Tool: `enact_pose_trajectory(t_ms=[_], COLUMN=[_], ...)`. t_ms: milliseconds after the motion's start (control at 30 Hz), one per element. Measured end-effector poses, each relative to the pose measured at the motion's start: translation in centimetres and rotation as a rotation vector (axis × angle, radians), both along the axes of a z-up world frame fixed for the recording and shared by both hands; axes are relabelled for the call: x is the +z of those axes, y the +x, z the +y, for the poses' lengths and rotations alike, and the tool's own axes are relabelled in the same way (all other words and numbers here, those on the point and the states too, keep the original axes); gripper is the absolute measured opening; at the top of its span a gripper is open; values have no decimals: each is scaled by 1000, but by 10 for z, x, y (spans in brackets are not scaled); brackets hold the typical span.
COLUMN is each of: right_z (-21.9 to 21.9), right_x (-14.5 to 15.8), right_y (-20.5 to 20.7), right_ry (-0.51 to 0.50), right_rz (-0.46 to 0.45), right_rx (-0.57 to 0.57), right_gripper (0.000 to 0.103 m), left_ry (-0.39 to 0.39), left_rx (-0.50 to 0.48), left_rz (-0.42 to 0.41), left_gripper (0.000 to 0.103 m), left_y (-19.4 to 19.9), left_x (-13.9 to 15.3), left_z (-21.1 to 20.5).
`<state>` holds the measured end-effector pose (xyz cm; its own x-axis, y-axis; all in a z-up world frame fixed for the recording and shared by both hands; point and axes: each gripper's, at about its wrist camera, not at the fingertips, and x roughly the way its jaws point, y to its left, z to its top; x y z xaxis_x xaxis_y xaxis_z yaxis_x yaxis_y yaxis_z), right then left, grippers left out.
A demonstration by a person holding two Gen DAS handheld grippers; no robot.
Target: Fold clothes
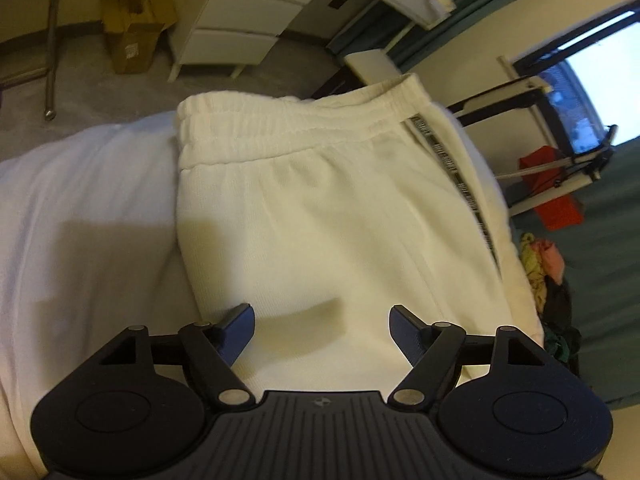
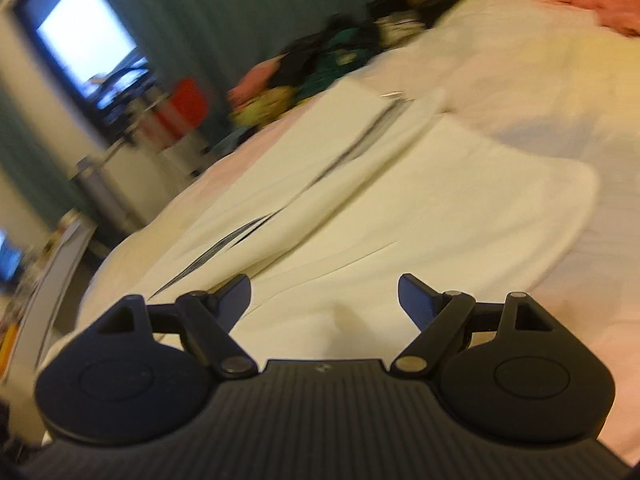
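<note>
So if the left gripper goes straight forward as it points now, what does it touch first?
Most likely the cream sweatpants on the white bed. The left gripper, jaws open, points along them toward the waistband; depth is unclear.

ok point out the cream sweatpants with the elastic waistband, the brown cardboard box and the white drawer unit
cream sweatpants (image 1: pixel 320 216), left wrist view, front panel
brown cardboard box (image 1: pixel 134 26), left wrist view, side
white drawer unit (image 1: pixel 236 20), left wrist view, middle drawer front
</note>
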<state>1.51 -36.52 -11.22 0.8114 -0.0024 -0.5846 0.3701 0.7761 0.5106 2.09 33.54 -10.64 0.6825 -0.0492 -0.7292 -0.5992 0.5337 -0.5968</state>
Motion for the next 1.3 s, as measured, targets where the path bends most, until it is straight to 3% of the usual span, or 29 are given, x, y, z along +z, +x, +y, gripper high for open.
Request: enact_pose_trajectory(t_ms=[167, 333, 400, 433, 500, 567, 633, 833, 1033, 1100, 1300], right_z=[-44, -78, -86, -89, -95, -99, -104, -114, -114, -117, -135], right_x=[-18, -37, -41, -40, -33, -34, -46, -98, -101, -107, -112], right_y=[-9, -32, -44, -53, -62, -64, -65, -77, -38, -23, 11], right_ry=[86, 176, 171, 148, 92, 50, 94, 475, 525, 559, 460], right_rz=[51, 75, 79, 66, 26, 28, 65, 85, -26, -26, 4], right_rx=[-257, -458, -543, -601, -652, -648, -637, -622, -476, -484, -618], right_gripper=[82, 82, 81, 75, 73, 73, 73, 73, 71, 63, 29], left_ry=[70, 51, 29, 18, 11, 10, 7, -14, -13, -21, -81], left_rx=[39, 63, 71, 75, 77, 76, 83, 137, 220, 223, 247], left_rz=[-80, -61, -56, -54, -51, -49, -53, -80, -110, -110, -72], left_gripper=[83, 83, 83, 83, 83, 83, 83, 84, 84, 85, 85], left_y=[-6, -17, -22, -25, -27, -27, -27, -39, -54, -55, -56], left_x=[13, 12, 11, 11, 11, 10, 10, 10, 10, 9, 0], left_z=[1, 9, 12, 13, 14, 14, 14, 17, 25, 28, 33])
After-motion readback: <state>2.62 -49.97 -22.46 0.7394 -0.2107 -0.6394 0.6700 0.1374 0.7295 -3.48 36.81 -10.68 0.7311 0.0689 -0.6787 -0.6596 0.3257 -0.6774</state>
